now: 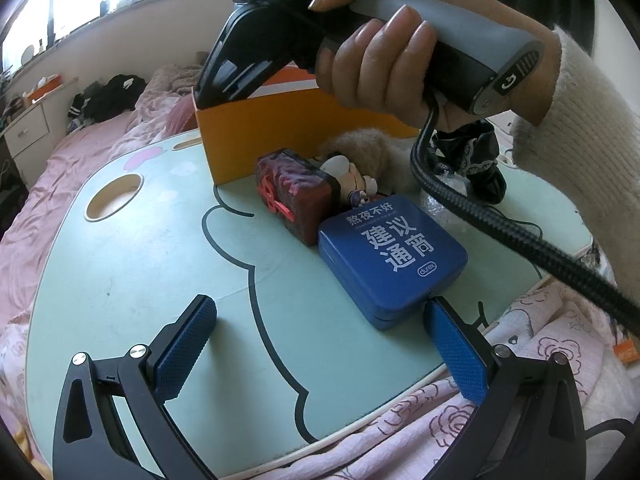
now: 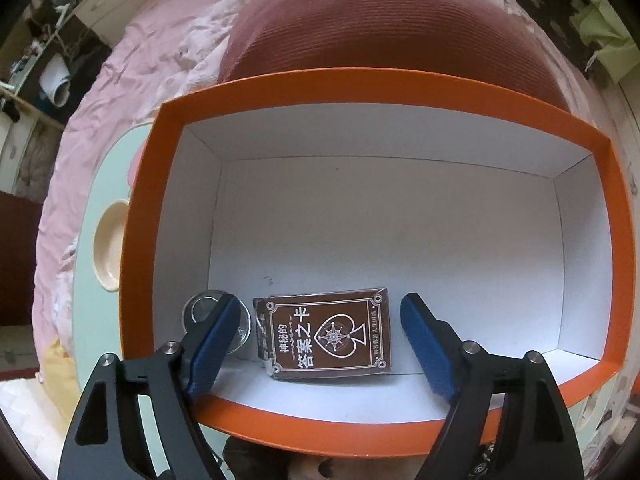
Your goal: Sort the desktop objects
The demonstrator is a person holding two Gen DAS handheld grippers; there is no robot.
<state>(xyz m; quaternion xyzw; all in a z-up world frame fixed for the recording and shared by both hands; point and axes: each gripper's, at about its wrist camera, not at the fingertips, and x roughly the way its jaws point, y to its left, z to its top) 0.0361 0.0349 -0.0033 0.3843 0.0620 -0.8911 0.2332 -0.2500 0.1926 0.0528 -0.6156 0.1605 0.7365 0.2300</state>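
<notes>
My right gripper (image 2: 320, 338) is open and empty over the near end of the orange box (image 2: 616, 240). A brown card deck (image 2: 330, 334) lies on the box's white floor between the jaws, with a small clear round container (image 2: 200, 308) to its left. My left gripper (image 1: 320, 340) is open and empty, low over the mint table (image 1: 140, 260); its right finger (image 1: 456, 352) is close to a blue tin (image 1: 394, 256). Behind the tin lie a dark red box with a red bow (image 1: 296, 192), a small figurine (image 1: 352, 178) and a furry item (image 1: 368, 144), beside the orange box (image 1: 304, 136).
The right hand and its gripper body (image 1: 360, 40) with a black cable (image 1: 500, 224) hang over the orange box. Dark fabric (image 1: 476, 164) lies at the table's far right. The table has a round hole (image 1: 114, 196). Pink bedding (image 1: 60, 184) surrounds it.
</notes>
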